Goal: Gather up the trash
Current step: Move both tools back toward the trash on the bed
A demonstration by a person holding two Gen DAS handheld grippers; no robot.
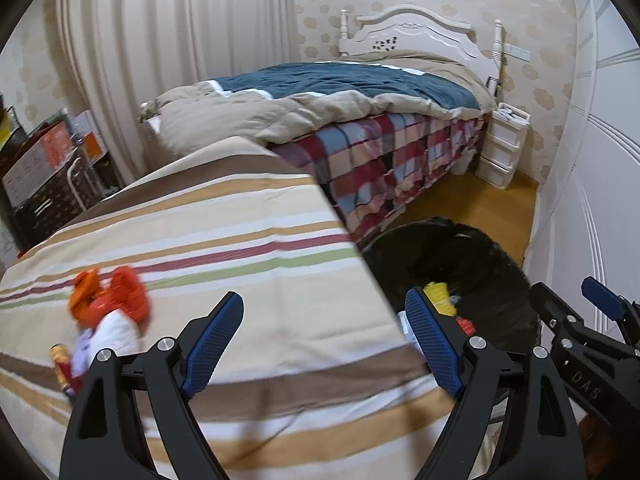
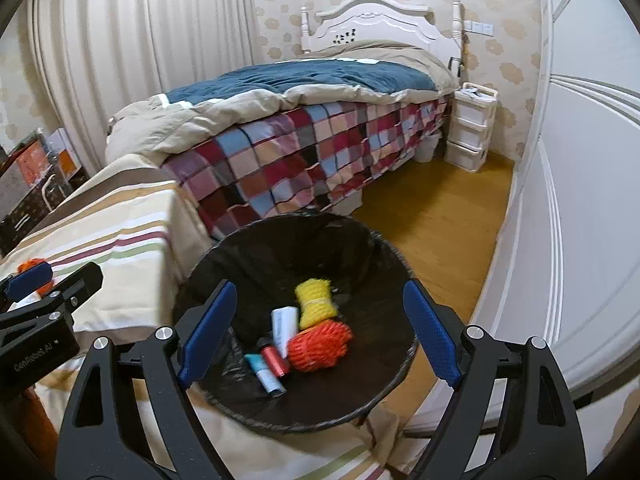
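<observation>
My left gripper [image 1: 324, 344] is open and empty above a striped cloth surface [image 1: 224, 240]. An orange and white wrapper [image 1: 108, 308] lies to its left, with a small red and gold item [image 1: 60, 364] beside it. My right gripper [image 2: 318, 332] is open and empty above a black-lined trash bin [image 2: 256, 256]. In the bin lie a yellow rope bundle [image 2: 316, 304], an orange rope bundle [image 2: 320, 346], a white tube [image 2: 285, 326], a red tube [image 2: 276, 360] and a teal-capped tube [image 2: 264, 376]. The bin [image 1: 472, 256] also shows in the left wrist view.
A bed with a plaid cover [image 2: 304, 152] and blue quilt stands behind. A white drawer unit [image 2: 472, 128] sits by the headboard. White wardrobe doors [image 2: 580, 200] line the right. Boxes [image 1: 48, 160] stand at the left. Wooden floor [image 2: 432, 216] lies between bed and wardrobe.
</observation>
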